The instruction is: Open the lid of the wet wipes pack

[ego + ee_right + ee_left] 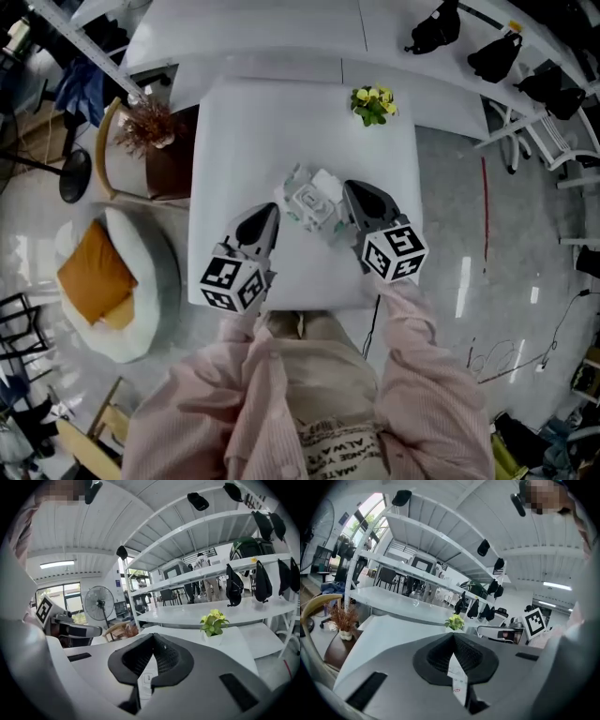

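Observation:
The wet wipes pack (309, 202), white and crinkled with a white lid patch on top, hangs above the white table (244, 122) between both grippers. My left gripper (269, 214) grips its near-left edge. In the left gripper view the left gripper (453, 640) is shut on a thin white strip of the pack (458, 679). My right gripper (350, 190) holds the pack's right side. In the right gripper view the right gripper (152, 639) is shut on a white edge of the pack (146, 684) with a small label. Whether the lid is raised I cannot tell.
A small potted plant (373, 103) with yellow flowers stands at the table's far right. Left of the table stand a brown side table with a dried bouquet (148, 127) and a round seat with an orange cushion (94, 272). White counters and shelves lie beyond.

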### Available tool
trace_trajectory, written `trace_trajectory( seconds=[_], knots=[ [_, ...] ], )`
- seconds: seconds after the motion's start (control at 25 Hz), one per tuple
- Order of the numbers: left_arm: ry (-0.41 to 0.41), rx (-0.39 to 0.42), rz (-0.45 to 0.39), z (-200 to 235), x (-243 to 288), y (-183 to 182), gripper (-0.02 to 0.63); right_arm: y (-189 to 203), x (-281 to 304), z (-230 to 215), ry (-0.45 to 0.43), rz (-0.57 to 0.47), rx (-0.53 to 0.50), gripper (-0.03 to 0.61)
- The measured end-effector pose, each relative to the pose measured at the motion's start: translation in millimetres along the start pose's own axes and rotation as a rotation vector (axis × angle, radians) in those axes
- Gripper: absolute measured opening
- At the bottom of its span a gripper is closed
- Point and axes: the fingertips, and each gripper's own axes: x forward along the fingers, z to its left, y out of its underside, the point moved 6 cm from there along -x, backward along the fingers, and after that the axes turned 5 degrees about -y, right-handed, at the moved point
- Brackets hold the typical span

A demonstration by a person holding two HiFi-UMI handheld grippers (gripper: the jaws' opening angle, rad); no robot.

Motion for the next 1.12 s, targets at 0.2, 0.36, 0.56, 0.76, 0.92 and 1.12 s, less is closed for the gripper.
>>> trace_trajectory(
  seconds=[0.2,0.36,0.56,0.76,0.92,1.12],
  knots=[
    [0.006,0.029,-0.039,-6,-14,-23,0.0,-28,-16,10,-0.002,-0.05,-0.011,0.0],
    [0.005,0.061,-0.079,-11,-29,-40,0.0,-45,-28,24,-0.003,-0.111,-0.004,0.0],
    [-0.016,0.076,-0.133,-16,-46,-59,0.0,-63,-43,40,-0.013,-0.165,-0.014,0.0],
    [-0.048,0.115,-0.188,-17,-62,-77,0.0,-75,-57,50,-0.017,-0.208,-0.017,0.0],
    [-0.079,0.136,-0.226,-16,-73,-86,0.0,-79,-63,56,-0.031,-0.217,-0.042,0.0],
    [-0.113,0.131,-0.262,-13,-86,-93,0.0,-85,-68,61,-0.038,-0.227,-0.064,0.0]
  ],
)
